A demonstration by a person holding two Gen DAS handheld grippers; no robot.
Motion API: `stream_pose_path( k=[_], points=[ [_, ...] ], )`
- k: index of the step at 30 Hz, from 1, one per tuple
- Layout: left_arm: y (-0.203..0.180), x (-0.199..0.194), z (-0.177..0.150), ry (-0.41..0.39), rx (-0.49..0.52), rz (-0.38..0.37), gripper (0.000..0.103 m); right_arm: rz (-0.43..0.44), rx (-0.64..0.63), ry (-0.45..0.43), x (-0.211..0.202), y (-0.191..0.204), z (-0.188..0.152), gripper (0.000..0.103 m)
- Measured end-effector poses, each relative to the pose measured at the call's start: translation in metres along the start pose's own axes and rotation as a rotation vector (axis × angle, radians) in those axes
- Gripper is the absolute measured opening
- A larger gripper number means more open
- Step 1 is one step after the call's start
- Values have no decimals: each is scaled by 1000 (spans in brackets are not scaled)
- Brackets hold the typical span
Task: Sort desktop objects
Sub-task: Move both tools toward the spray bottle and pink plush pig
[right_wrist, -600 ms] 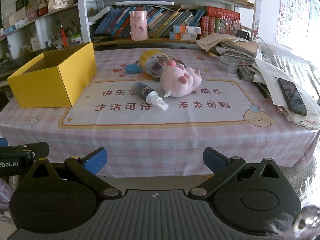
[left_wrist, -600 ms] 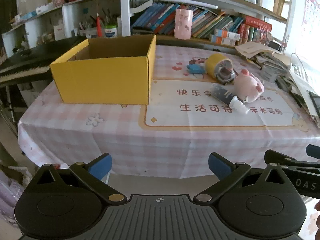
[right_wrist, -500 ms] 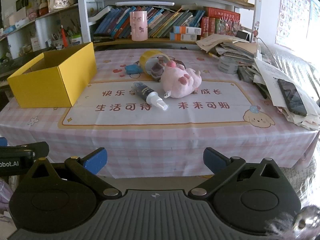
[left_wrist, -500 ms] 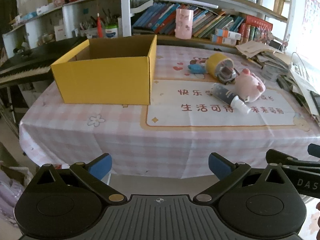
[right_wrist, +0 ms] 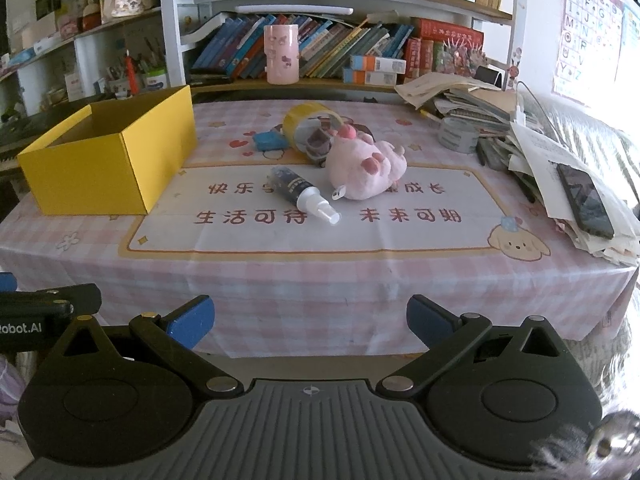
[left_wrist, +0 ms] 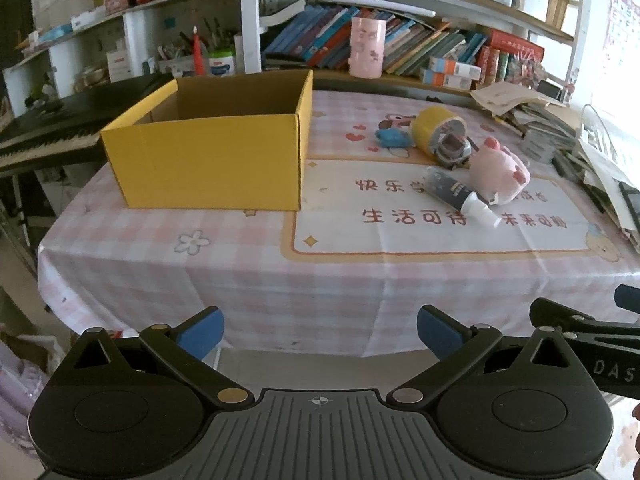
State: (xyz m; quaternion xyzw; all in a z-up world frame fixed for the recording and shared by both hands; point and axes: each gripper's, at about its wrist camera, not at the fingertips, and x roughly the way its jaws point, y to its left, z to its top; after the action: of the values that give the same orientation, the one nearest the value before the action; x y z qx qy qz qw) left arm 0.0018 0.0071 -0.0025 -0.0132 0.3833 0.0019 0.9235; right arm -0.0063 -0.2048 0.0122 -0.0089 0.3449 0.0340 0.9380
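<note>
Hovering: both grippers short of table's near edge, nothing btwn fingers
L gripper [left_wrist: 320, 330]: blue-padded jaws spread wide, empty
R gripper [right_wrist: 310, 316]: same, spread wide, empty
Box: open yellow cardboard box [left_wrist: 216, 152], on pink checked tablecloth [right_wrist: 320, 276], left side
Items, mid-table, right of box: dark spray bottle w/ white nozzle [right_wrist: 302, 194] lying flat; pink plush toy [right_wrist: 366, 172] just beside it; yellow tape roll [right_wrist: 308, 128] and small blue eraser-like block [right_wrist: 270, 140] behind
</note>
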Motion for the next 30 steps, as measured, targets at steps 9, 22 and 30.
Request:
stream_pose_path(
  k=[9, 22, 30],
  points=[
    [-5, 7, 5, 3, 8, -17, 103, -8, -9, -3, 1, -3, 1, 103],
    [-23, 26, 22, -7, 35, -75, 103, -27, 44, -8, 18, -26, 12, 103],
    [-32, 37, 32, -13, 20, -106, 103, 3, 54, -4, 37, -39, 28, 103]
  ],
)
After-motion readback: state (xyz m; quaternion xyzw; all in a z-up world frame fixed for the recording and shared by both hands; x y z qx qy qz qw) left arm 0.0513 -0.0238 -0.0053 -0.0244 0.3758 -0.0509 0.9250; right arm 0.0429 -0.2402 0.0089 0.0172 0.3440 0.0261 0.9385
